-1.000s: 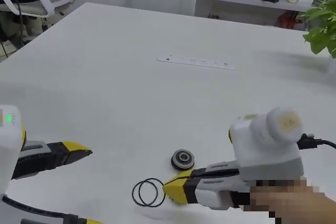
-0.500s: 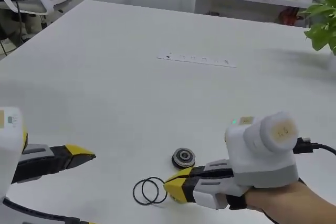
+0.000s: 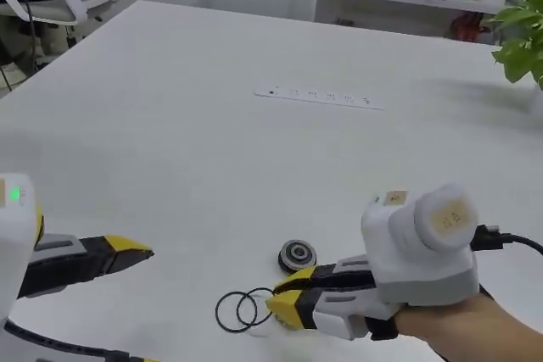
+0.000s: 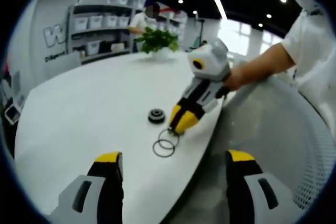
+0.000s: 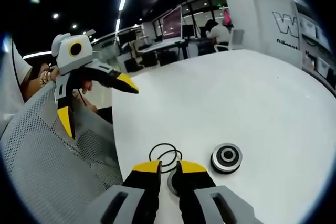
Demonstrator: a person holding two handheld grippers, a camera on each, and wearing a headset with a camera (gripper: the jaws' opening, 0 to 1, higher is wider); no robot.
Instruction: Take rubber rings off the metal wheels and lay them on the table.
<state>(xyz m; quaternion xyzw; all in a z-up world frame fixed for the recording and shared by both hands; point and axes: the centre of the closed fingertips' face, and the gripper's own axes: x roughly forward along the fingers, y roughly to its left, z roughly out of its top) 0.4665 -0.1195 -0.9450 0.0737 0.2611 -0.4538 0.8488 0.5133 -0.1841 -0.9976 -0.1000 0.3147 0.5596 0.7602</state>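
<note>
our right gripper (image 3: 287, 296), a touch lower than before, grip unclear, beside rubber rings (image 3: 246, 309); our left gripper (image 4: 173, 157) agape

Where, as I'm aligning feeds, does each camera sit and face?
Head view: headset, down at white table; yellow-tipped left tongs, right tongs, hand show.
Left gripper view: on left tongs, faces right tongs; own open jaws.
Right gripper view: on right tongs, faces left tongs; own jaws.
Shared: two black rubber rings, dark round metal wheel.
</note>
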